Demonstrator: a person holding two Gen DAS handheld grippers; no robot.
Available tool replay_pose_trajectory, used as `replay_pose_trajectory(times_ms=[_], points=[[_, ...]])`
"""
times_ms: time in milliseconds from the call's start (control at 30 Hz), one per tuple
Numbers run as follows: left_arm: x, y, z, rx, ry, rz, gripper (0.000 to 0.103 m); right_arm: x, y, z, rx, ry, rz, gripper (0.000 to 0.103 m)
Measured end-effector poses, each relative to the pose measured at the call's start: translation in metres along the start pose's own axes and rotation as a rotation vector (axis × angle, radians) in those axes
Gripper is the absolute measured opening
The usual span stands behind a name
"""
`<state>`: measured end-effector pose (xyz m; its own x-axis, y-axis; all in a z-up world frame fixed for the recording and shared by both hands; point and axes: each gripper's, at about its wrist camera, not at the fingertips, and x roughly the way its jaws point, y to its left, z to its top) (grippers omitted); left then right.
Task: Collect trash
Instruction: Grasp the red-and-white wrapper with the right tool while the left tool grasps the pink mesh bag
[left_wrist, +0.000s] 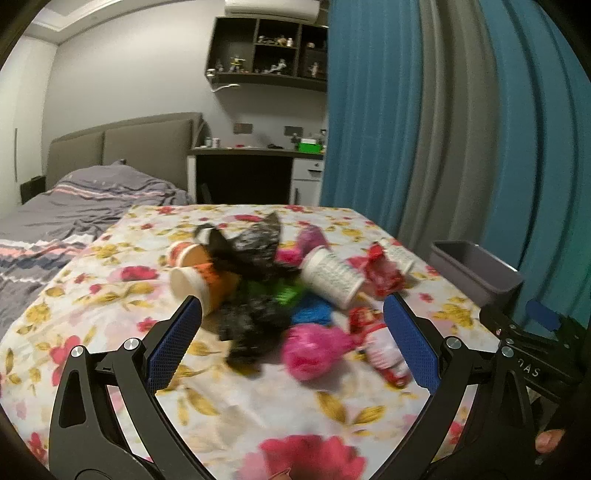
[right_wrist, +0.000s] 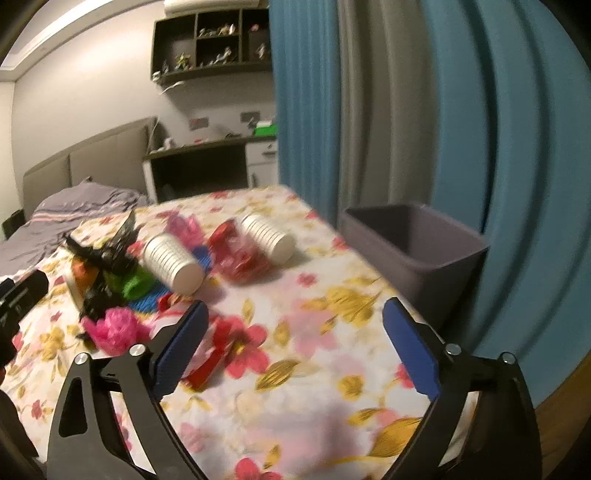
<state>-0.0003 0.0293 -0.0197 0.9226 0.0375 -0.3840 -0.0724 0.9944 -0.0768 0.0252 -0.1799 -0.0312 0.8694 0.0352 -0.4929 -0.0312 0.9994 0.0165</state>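
Trash pile (left_wrist: 280, 295) sits mid-tabletop (left_wrist: 110, 295), cups and wrappers all jumbled; left gripper (left_wrist: 293, 339) hangs wide open over it, holding nothing; right gripper (right_wrist: 295, 347) also wide, empty; grey bin (right_wrist: 417, 247) off the tabletop's right edge.

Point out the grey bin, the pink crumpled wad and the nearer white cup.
grey bin (right_wrist: 447, 254), right wrist view, front wall.
pink crumpled wad (left_wrist: 314, 349), left wrist view, centre of wad.
nearer white cup (right_wrist: 171, 260), right wrist view, ribbed side.
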Motion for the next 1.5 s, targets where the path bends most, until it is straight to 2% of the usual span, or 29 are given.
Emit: replay_pose_trajectory(times_ms=[67, 133, 233, 400, 467, 567, 633, 767, 867, 967, 1100, 1233, 1500], points=[[0.0, 0.012, -0.003, -0.019, -0.005, 0.016, 0.097, 0.007, 0.006, -0.006, 0.0, 0.03, 0.046, 0.087], [-0.001, 0.025, -0.004, -0.04, -0.006, 0.031, 0.097, 0.013, 0.017, -0.012, -0.014, 0.061, 0.094, 0.078], [-0.002, 0.038, -0.005, -0.057, -0.006, 0.052, 0.097, 0.022, 0.034, -0.02, -0.049, 0.099, 0.153, 0.077], [-0.002, 0.049, -0.007, -0.068, 0.002, 0.061, 0.097, 0.037, 0.06, -0.027, -0.098, 0.139, 0.188, 0.076], [-0.001, 0.05, -0.008, -0.064, 0.009, 0.053, 0.097, 0.044, 0.068, -0.029, -0.121, 0.167, 0.198, 0.071], [0.002, 0.047, -0.01, -0.055, 0.022, 0.03, 0.097, 0.056, 0.073, -0.032, -0.133, 0.216, 0.209, 0.057], [0.005, 0.042, -0.012, -0.045, 0.032, 0.013, 0.097, 0.061, 0.073, -0.034, -0.138, 0.24, 0.219, 0.041], [0.012, 0.03, -0.015, -0.033, 0.058, -0.028, 0.096, 0.062, 0.073, -0.037, -0.146, 0.241, 0.227, 0.032], [0.023, 0.023, -0.017, -0.024, 0.093, -0.055, 0.089, 0.058, 0.068, -0.037, -0.151, 0.22, 0.218, 0.028], [0.037, 0.017, -0.02, -0.015, 0.143, -0.078, 0.077, 0.054, 0.06, -0.035, -0.132, 0.202, 0.214, 0.027], [0.058, 0.011, -0.026, -0.022, 0.23, -0.117, 0.054, 0.047, 0.047, -0.031, -0.119, 0.181, 0.203, 0.027], [0.071, 0.008, -0.032, -0.029, 0.282, -0.131, 0.029, 0.043, 0.038, -0.028, -0.105, 0.174, 0.204, 0.027], [0.069, 0.007, -0.031, -0.041, 0.283, -0.147, 0.011, 0.037, 0.028, -0.023, -0.087, 0.159, 0.213, 0.028]])
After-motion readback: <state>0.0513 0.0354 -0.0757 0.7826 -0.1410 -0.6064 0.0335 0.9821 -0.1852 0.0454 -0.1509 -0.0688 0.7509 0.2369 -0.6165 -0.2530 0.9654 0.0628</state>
